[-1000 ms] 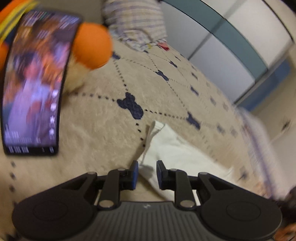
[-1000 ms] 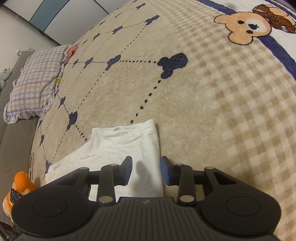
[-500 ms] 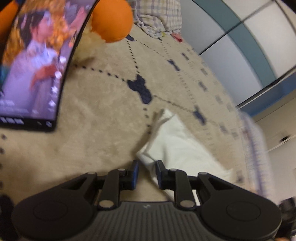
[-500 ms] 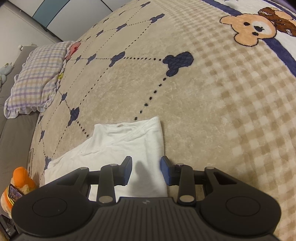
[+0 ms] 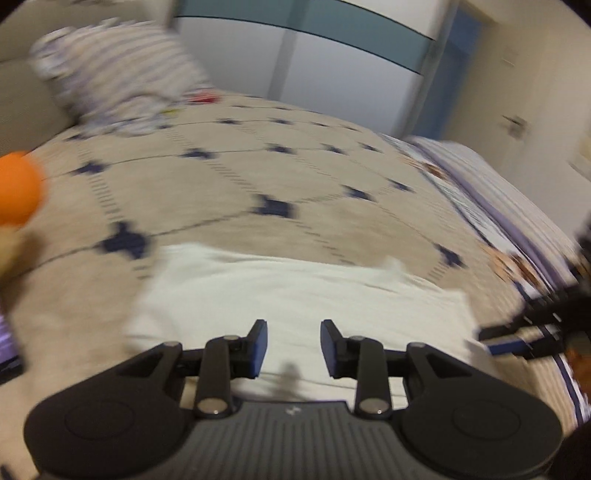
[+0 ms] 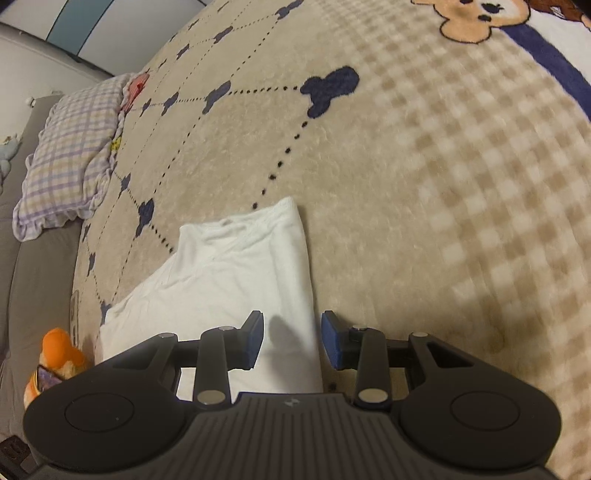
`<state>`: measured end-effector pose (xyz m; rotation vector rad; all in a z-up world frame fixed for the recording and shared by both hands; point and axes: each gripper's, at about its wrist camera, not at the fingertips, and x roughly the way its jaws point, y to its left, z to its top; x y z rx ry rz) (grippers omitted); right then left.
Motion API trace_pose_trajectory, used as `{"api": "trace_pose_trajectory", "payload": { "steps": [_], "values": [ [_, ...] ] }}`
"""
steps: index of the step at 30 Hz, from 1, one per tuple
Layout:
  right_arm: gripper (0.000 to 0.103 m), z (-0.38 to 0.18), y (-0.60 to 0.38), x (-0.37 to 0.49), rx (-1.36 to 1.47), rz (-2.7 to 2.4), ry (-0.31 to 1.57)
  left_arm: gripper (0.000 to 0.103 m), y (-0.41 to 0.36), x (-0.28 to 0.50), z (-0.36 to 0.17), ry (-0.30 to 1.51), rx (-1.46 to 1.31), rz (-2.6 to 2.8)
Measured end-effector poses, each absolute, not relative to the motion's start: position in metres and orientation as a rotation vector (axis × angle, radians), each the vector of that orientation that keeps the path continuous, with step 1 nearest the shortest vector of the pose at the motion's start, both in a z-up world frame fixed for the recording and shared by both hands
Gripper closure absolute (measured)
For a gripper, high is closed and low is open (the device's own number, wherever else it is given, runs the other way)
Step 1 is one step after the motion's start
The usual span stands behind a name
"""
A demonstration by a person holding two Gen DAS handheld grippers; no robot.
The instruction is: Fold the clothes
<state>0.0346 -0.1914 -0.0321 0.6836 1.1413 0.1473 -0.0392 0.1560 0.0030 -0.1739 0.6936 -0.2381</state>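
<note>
A white garment (image 5: 295, 295) lies flat on the beige patterned blanket (image 5: 221, 192), folded into a long strip. In the blurred left wrist view my left gripper (image 5: 293, 347) hovers over its near edge; its jaws are opening and nothing is pinched between them. The right wrist view shows the same garment (image 6: 240, 273) running away to the left. My right gripper (image 6: 291, 339) stands open above the garment's right edge, its pads apart and clear of the cloth. The right gripper (image 5: 495, 339) also shows at the right edge of the left wrist view.
A checked pillow (image 6: 70, 162) lies at the head of the bed, by the grey mattress edge (image 6: 37, 288). An orange plush toy (image 6: 59, 350) sits left of the garment. A bear print (image 6: 476, 18) marks the blanket's far right. Wardrobe doors (image 5: 332, 55) stand behind the bed.
The left wrist view swung right, away from the phone and orange plush, and now faces across the garment. The left jaws have widened. The right gripper has stayed over the garment's edge.
</note>
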Motion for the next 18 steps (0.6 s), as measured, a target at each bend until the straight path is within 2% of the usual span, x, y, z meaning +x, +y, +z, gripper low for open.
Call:
{"api": "trace_pose_trajectory", "payload": {
  "steps": [8, 14, 15, 17, 18],
  "values": [
    [0.066, -0.035, -0.198, 0.011, 0.655, 0.209, 1.213, 0.058, 0.066, -0.055, -0.011, 0.683, 0.128, -0.566],
    [0.066, -0.043, -0.204, 0.005, 0.687, 0.267, 1.233, 0.047, 0.035, -0.066, -0.018, 0.66, 0.238, -0.683],
    [0.068, -0.043, -0.203, 0.005, 0.686, 0.277, 1.235, 0.047, 0.032, -0.067, -0.019, 0.658, 0.25, -0.693],
    [0.089, -0.045, -0.202, 0.005, 0.692, 0.31, 1.249, 0.047, 0.026, -0.068, -0.021, 0.654, 0.271, -0.709],
    [0.095, -0.045, -0.201, 0.005, 0.705, 0.328, 1.256, 0.047, 0.023, -0.068, -0.022, 0.652, 0.281, -0.716]
  ]
}}
